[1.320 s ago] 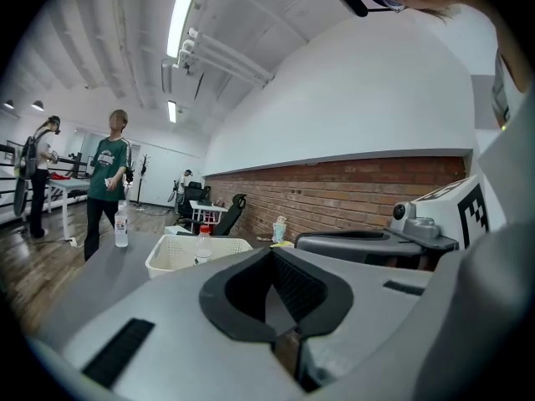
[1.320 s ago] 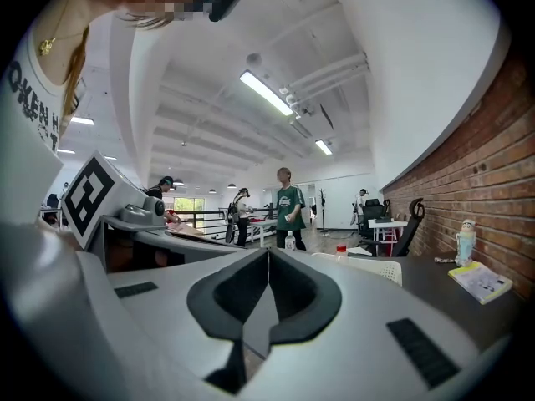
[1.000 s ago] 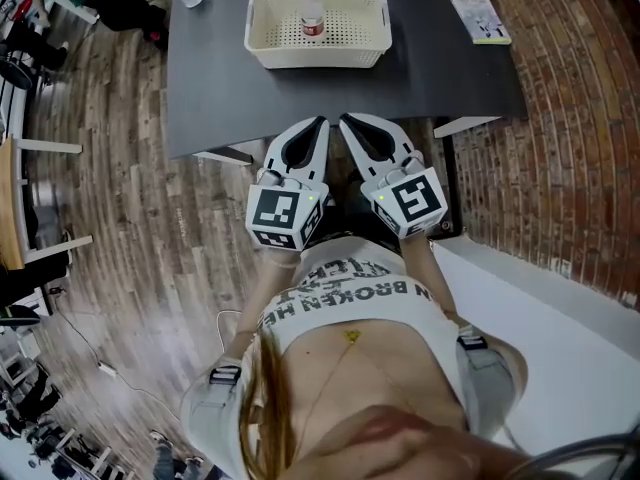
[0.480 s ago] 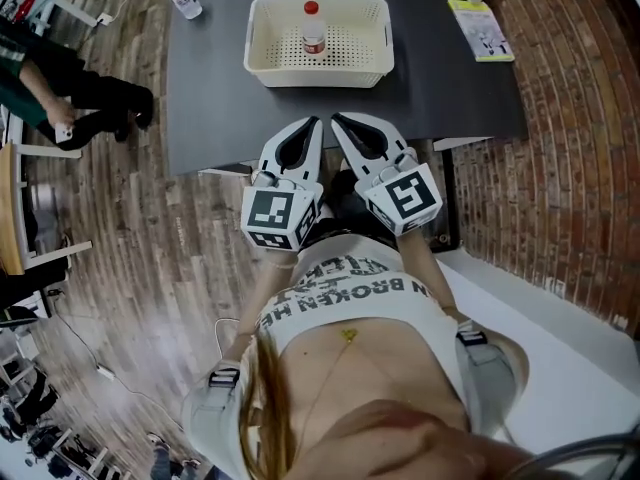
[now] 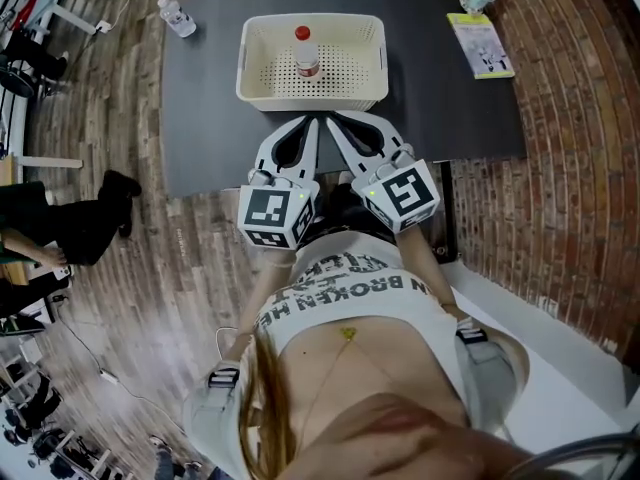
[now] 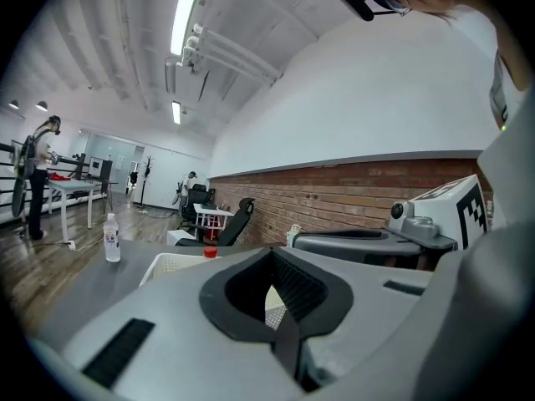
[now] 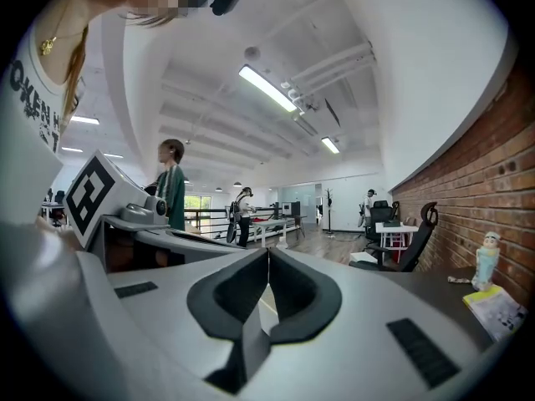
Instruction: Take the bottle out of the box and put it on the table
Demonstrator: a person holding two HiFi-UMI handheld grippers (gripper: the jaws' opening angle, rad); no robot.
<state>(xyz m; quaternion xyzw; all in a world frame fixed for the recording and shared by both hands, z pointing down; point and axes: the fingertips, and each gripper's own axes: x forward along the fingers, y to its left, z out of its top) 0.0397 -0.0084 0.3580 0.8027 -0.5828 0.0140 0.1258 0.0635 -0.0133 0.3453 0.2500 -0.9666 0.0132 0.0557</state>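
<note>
Showing two bottles (image 5: 306, 53) (image 5: 176, 17), one box (image 5: 310, 94).

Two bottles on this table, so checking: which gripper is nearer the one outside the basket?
Left. The left gripper sits right of that bottle, short of the basket; the right gripper is beside it, farther right.

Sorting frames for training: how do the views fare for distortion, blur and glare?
Head view: sharp on the cream perforated plastic basket and red-capped clear bottle; wooden plank floor bows at the edges. Left gripper view: fisheye, dark corners, ceiling strip light glaring. Right gripper view: same fisheye, red brick wall curving.
</note>
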